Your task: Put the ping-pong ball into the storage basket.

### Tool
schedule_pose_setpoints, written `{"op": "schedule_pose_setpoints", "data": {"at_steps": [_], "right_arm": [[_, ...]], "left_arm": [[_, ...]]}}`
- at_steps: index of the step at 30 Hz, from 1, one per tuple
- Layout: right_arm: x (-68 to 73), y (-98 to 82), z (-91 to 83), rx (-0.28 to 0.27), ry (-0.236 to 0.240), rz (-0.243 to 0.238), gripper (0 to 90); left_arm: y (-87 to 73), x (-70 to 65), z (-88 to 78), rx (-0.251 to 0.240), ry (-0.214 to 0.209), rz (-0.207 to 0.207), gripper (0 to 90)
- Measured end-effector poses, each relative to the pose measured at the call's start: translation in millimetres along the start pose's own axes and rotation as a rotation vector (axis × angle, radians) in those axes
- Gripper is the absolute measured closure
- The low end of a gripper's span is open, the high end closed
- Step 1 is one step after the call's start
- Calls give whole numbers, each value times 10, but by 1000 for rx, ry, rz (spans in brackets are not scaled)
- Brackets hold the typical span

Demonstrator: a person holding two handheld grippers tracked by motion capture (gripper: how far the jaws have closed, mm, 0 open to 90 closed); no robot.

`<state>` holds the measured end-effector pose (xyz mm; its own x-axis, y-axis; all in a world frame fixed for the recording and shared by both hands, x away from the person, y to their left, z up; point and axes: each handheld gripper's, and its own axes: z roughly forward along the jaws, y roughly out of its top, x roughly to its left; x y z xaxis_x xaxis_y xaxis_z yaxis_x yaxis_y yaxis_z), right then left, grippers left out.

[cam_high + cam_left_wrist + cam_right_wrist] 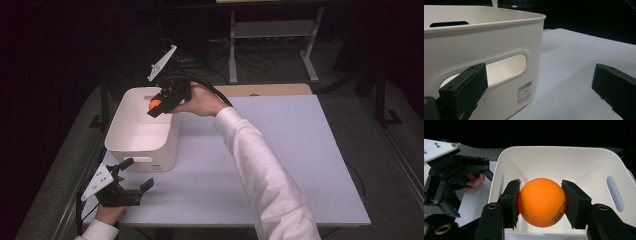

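Nearest the high camera, the left gripper (134,176) rests at the front-left corner of the table (280,165), held by the person's left hand (107,212). Its fingers (465,90) stand wide apart with nothing between them. In the left gripper view, one finger sits just in front of the near wall of the white bin (486,47), level with the oval handle slot; the other finger is over bare table surface. A barcode label (524,92) is fixed low on that wall, near the bin's corner.

The white bin stands on the left part of the table, its open top facing up. Handle slots are cut into its walls.

The right gripper (156,106) is held above the bin's open top, toward the far side, by the person's right hand (200,101). The white-sleeved forearm (260,170) crosses the table diagonally from the bottom edge. A grey three-cornered plate (162,63) projects upward from this gripper.

The right gripper's fingers (510,202) are clamped on an orange ball (542,202), one pad on each side. Dark printed lettering is visible on the ball's lower right surface. The ball is over the bin's interior, clear of the bin floor and walls. In the right gripper view, the left gripper lies beyond the bin's far rim.
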<state>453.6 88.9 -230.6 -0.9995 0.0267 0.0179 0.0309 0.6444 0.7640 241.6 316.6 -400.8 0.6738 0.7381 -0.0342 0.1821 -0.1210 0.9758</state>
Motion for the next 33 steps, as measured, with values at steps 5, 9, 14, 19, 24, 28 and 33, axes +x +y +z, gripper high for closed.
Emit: {"op": "schedule_pose_setpoints", "data": {"at_steps": [5, 9, 14, 19, 24, 28, 33], "right_arm": [[-7, -2, 31, -6, 9, -2, 497], [-18, -5, 53, -9, 13, -2, 497], [-22, -4, 96, -11, 17, -2, 497], [-31, -7, 142, -5, 26, 4, 497], [-48, -25, 225, 6, 34, 2, 497], [-49, -37, 297, 25, 48, 20, 497], [-65, -51, 350, 25, 55, 18, 497]], "left_arm": [[0, -1, 1, 0, -1, 0, 0], [-1, -2, -2, 2, -1, -4, 0], [-2, -6, -2, 1, -1, -8, 0], [-2, -4, -4, 2, -1, -7, 0], [-3, -2, -5, 2, -3, -6, 0], [1, -3, -11, 12, -2, -5, 0], [-1, -4, -11, 9, -3, -5, 0]]}}
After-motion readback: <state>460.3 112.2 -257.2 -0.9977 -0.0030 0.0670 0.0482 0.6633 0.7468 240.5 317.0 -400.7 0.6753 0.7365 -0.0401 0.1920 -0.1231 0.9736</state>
